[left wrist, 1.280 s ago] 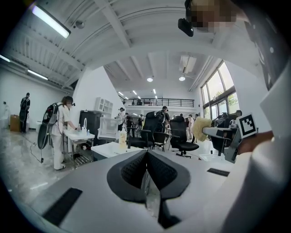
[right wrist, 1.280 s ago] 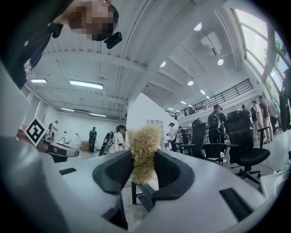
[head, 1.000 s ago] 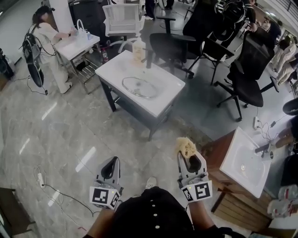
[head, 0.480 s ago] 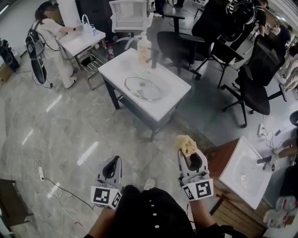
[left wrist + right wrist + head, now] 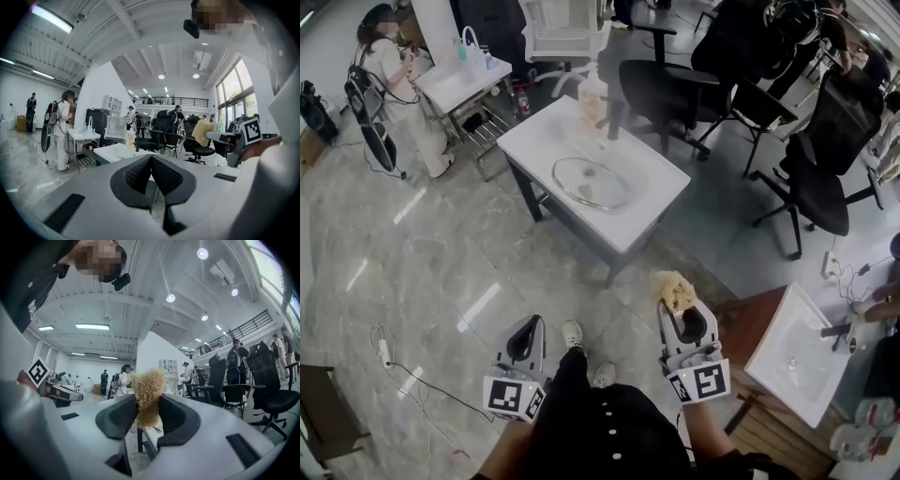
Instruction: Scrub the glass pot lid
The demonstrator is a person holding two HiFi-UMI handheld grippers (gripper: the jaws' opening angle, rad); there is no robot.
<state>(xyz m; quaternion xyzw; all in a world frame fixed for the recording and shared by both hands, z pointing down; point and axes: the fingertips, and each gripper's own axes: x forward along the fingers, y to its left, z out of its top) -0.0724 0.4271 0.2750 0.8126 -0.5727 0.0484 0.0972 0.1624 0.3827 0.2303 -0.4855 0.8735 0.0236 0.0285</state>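
The left gripper sits at the lower centre-left of the head view, its jaws pressed together with nothing between them; in the left gripper view the two dark pads meet along one line. The right gripper sits at the lower centre-right, clamped on a tan wiry scrubber that bulges out past the jaw tips. In the right gripper view the scrubber is pinched between the pads and sticks up above them.

The glass pot lid lies flat on a white basin table in the upper middle of the head view, well apart from both grippers, with grey marble floor between. A pale soap bottle stands at the table's far edge, above the lid in the frame. A person in light clothes stands by another white table at the upper left. A second white basin shows at the lower right, just right of the right gripper. Black office chairs fill the upper right
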